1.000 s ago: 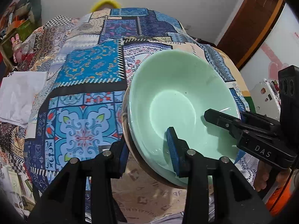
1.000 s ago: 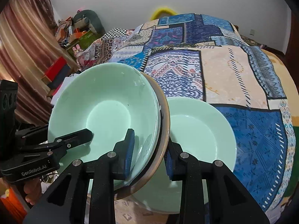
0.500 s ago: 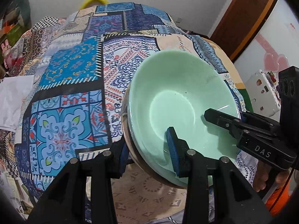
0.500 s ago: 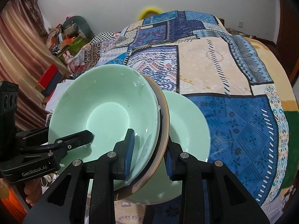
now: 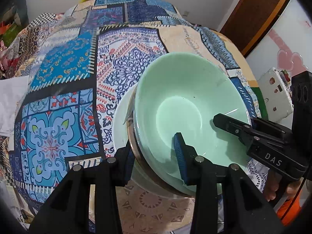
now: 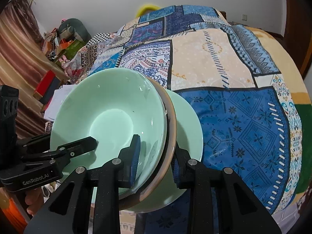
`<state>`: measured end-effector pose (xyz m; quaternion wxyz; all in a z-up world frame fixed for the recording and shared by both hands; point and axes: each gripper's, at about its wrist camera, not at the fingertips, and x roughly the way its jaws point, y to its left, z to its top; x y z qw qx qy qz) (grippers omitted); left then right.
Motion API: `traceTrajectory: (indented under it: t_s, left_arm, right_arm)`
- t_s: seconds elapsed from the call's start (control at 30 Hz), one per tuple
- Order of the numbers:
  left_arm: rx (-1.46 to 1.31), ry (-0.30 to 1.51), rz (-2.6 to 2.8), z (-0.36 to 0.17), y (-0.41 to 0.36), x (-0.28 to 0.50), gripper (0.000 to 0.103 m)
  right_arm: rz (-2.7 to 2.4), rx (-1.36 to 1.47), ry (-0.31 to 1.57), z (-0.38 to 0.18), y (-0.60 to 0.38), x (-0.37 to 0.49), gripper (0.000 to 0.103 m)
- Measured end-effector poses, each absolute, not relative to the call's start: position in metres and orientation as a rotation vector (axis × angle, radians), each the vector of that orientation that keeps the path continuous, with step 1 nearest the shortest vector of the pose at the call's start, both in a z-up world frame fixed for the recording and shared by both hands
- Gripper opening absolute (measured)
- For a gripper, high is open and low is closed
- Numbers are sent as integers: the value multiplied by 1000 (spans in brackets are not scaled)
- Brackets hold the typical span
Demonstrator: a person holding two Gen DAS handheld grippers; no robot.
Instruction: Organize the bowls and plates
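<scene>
A stack of pale green bowls (image 5: pixel 187 101) with a brown-rimmed one beneath is held tilted between both grippers. My left gripper (image 5: pixel 156 156) is shut on the stack's near rim. My right gripper (image 6: pixel 156 156) is shut on the opposite rim of the stack (image 6: pixel 109 117). A separate pale green plate (image 6: pixel 189 124) lies on the patchwork cloth directly under and behind the stack; its edge shows in the left wrist view (image 5: pixel 120 120). The right gripper also shows in the left wrist view (image 5: pixel 230 122), and the left gripper in the right wrist view (image 6: pixel 81 142).
The patchwork cloth (image 5: pixel 64 101) covers a round table (image 6: pixel 243 120). White paper (image 5: pixel 9 97) lies at its left edge. Boxes and clutter (image 6: pixel 62 39) stand beyond the table on the left. A brown door (image 5: pixel 251 17) and a white appliance (image 5: pixel 275 93) are on the right.
Both grippers have carried the bowl stack to the right and over the green plate, which has come into the left wrist view under the stack. Both grips are unchanged.
</scene>
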<state>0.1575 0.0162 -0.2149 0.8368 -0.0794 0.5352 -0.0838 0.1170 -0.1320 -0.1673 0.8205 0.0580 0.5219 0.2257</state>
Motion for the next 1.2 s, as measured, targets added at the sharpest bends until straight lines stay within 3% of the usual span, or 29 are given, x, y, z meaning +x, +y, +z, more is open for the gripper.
traceTrajectory:
  t_s: [0.37,0.53,0.67,1.2]
  left_arm:
    - [-181,1126,-197,-217,20,155,39]
    - [-167,1082,-165,-200,22,145,40]
    - [-146,1028,-144,-179,24,133,46]
    - [-62,546,-106,-40,8,23,50]
  right_arm:
    - [469,35,1060,-161,-127,111,29]
    - [451,4,1020,-148,-131,106,46]
    - [441,7,975,-129,-138,99,47]
    - [500,6,607,-15,-146,27,49]
